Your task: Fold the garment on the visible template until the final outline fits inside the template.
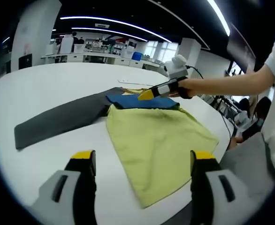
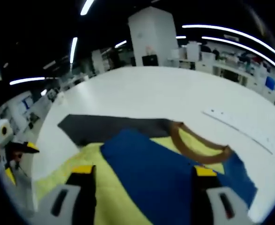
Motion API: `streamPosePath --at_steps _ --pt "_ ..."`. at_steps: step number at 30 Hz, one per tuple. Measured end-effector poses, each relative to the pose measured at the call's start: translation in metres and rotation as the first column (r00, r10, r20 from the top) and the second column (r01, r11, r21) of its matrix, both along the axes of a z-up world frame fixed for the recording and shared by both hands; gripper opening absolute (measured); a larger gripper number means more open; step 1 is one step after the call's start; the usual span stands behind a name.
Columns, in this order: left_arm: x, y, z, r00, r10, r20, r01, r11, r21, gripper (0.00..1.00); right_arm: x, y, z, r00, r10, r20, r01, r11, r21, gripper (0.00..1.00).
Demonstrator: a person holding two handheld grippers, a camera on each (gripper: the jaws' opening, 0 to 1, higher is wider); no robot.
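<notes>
The garment (image 1: 161, 140) lies flat on the white surface (image 1: 57, 89) just ahead of the left hand-held gripper (image 1: 142, 164), whose yellow-tipped jaws stand wide apart, holding nothing; its yellow body spreads between and beyond those jaws, with a blue panel (image 1: 137, 101) and a dark grey sleeve (image 1: 57, 123) stretching away to the far left. The right hand-held gripper (image 1: 146, 95) reaches in over the blue panel at the far edge; whether it pinches cloth there, I cannot tell. From the right gripper view its own jaws (image 2: 142, 176) hover over the blue, parted, a tan collar (image 2: 198, 150) just beyond. Behind: desks and ceiling light strips (image 1: 104, 19). No template outline can be made out.
</notes>
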State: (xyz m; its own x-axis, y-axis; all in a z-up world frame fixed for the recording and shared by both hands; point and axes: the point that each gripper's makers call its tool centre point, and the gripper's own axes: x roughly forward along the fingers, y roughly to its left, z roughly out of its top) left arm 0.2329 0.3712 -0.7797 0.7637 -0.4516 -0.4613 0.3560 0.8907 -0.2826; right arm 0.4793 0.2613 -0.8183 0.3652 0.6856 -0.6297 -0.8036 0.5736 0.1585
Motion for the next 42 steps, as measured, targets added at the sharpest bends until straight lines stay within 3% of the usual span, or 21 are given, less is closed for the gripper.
streamPosePath --at_steps 16,24,31,37,42 --pt "-0.001 0.001 0.001 1.0 -0.003 0.006 0.003 1.0 -0.005 0.8 -0.006 -0.087 0.016 0.991 -0.125 0.035 0.126 0.992 -0.015 0.76" --pt "-0.003 -0.001 0.001 1.0 -0.016 0.002 0.016 1.0 -0.006 0.8 -0.009 -0.136 0.015 0.98 -0.197 0.03 0.198 0.98 -0.018 0.72" --pt "-0.004 -0.002 0.0 1.0 -0.018 0.001 0.018 1.0 -0.01 0.8 -0.022 -0.158 0.007 0.972 -0.233 0.019 0.234 0.971 -0.041 0.68" --pt "-0.004 -0.004 0.0 1.0 -0.019 -0.001 0.019 1.0 -0.01 0.8 -0.025 -0.171 -0.003 0.97 -0.242 0.019 0.243 0.968 -0.07 0.58" --pt "-0.004 -0.004 -0.001 1.0 -0.019 -0.004 0.019 1.0 -0.01 0.8 -0.026 -0.177 -0.008 0.965 -0.258 0.04 0.26 0.961 -0.098 0.36"
